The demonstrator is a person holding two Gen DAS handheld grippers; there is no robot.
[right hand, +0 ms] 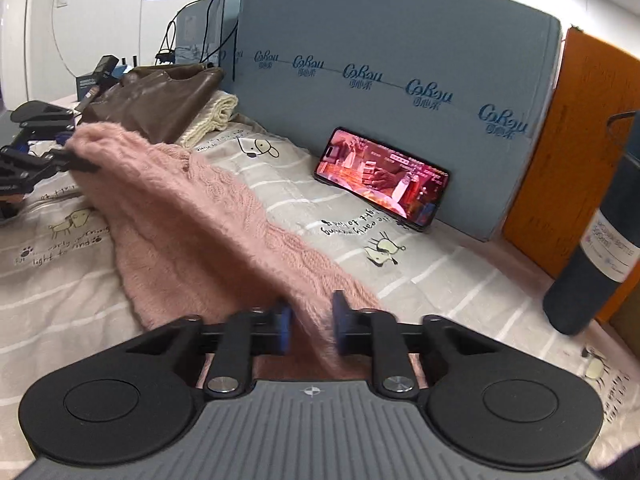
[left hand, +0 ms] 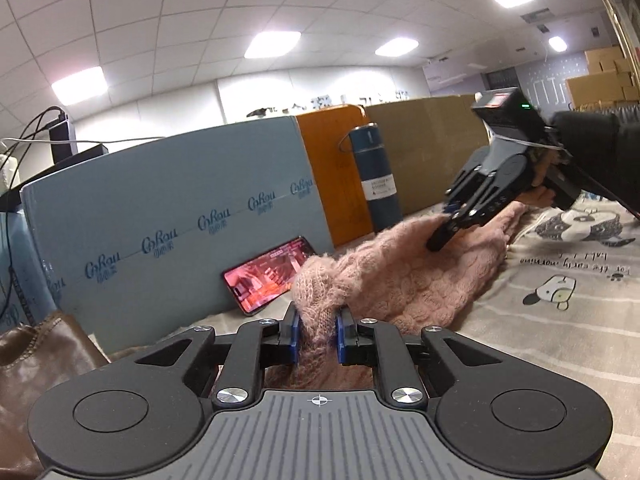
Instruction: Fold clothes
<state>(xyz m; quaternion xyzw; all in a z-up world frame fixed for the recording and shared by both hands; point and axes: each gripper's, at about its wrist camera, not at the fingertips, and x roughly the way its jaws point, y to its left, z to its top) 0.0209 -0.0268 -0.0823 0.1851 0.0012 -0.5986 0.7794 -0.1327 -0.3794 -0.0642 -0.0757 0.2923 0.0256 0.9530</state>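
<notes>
A fuzzy pink knit sweater [left hand: 400, 276] is stretched between my two grippers above a grey sheet printed with cartoon dogs [left hand: 560, 320]. My left gripper [left hand: 318, 334] is shut on one bunched end of the sweater. My right gripper [right hand: 310, 326] is shut on the other end; it shows in the left wrist view [left hand: 444, 236] at the far right, pinching the knit. In the right wrist view the sweater [right hand: 192, 224] runs from my fingers away to the left gripper [right hand: 76, 164] at the far left.
A blue foam board [right hand: 400, 48] stands along the back, with a phone [right hand: 382, 178] leaning on it, screen lit. A dark blue bottle [right hand: 596, 264] stands right, by an orange panel [right hand: 576, 152]. A brown leather garment [right hand: 160, 100] and cream knit [right hand: 212, 116] lie far left.
</notes>
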